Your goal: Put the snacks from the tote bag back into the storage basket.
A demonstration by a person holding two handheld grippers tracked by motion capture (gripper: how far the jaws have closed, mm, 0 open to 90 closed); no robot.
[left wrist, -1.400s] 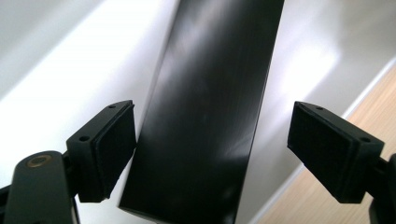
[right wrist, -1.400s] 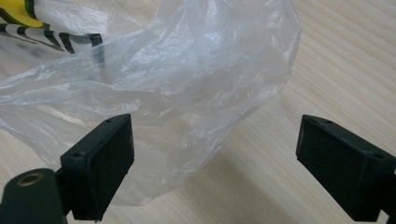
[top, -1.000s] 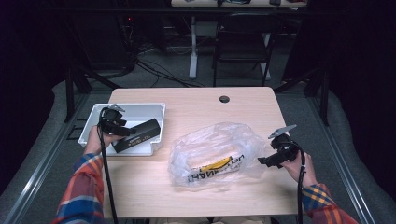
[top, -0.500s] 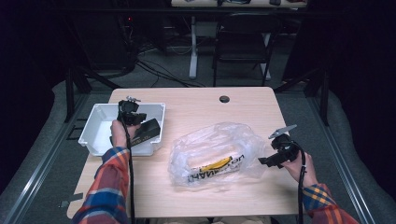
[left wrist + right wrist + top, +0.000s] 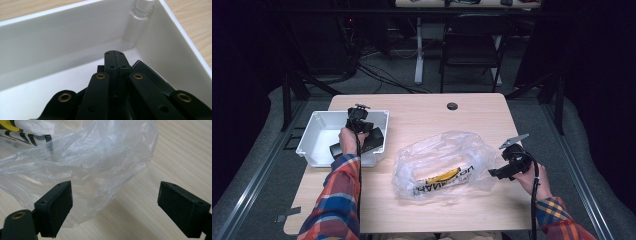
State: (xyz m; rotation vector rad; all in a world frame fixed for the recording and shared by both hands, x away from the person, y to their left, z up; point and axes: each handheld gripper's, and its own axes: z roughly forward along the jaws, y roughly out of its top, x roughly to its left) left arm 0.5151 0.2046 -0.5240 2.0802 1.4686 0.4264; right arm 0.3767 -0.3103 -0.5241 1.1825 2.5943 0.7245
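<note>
High view places left claw [image 5: 373,136] in white bin [image 5: 314,137], left gripper view shows it closed, empty, right claw [image 5: 115,207] wide beside plastic bag [image 5: 82,157].

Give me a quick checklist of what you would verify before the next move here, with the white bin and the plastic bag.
1. Left hand-held gripper shut: ok, its jaws are pressed together with nothing between them, having just closed.
2. Left hand-held gripper inside the white bin: ok, the bin walls rise around its jaws.
3. Black object in the bin gripped: not ok, it lies beside the shut jaws.
4. Right hand-held gripper open: ok, jaws wide apart.
5. Plastic bag held: not ok, its edge lies by one jaw, unpinched.
6. What the bag contains: cannot tell, only yellow and black print shows through.
</note>
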